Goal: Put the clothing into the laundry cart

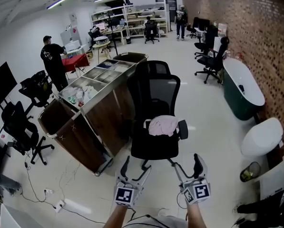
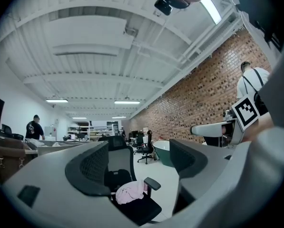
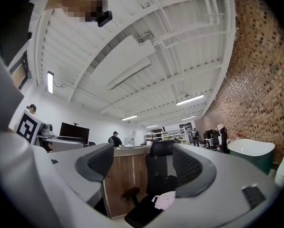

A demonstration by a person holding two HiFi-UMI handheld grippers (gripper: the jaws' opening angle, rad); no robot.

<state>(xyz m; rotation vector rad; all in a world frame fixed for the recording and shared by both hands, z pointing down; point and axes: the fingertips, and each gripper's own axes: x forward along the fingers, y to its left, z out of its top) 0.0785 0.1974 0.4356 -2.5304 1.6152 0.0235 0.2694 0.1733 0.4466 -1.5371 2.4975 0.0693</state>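
A pink garment [image 1: 162, 126] lies crumpled on the seat of a black office chair [image 1: 156, 96]. Left of the chair stands the brown wooden laundry cart [image 1: 101, 122], with an open bin [image 1: 56, 117] at its near-left end. Both grippers hover side by side in front of the chair, short of the garment. My left gripper [image 1: 135, 168] is open and empty; its view frames the garment [image 2: 131, 192] between the jaws [image 2: 139, 164]. My right gripper [image 1: 187, 165] is open too, with the garment [image 3: 163, 200] and cart side [image 3: 125, 175] beyond it [image 3: 144, 164].
A dark green bathtub [image 1: 244, 87] runs along the brick wall at right, with a white rounded fixture [image 1: 260, 137] nearer. Black office chairs [image 1: 23, 127] stand at left, cables [image 1: 46, 184] trail on the floor, and a person in black [image 1: 51, 61] stands behind the cart.
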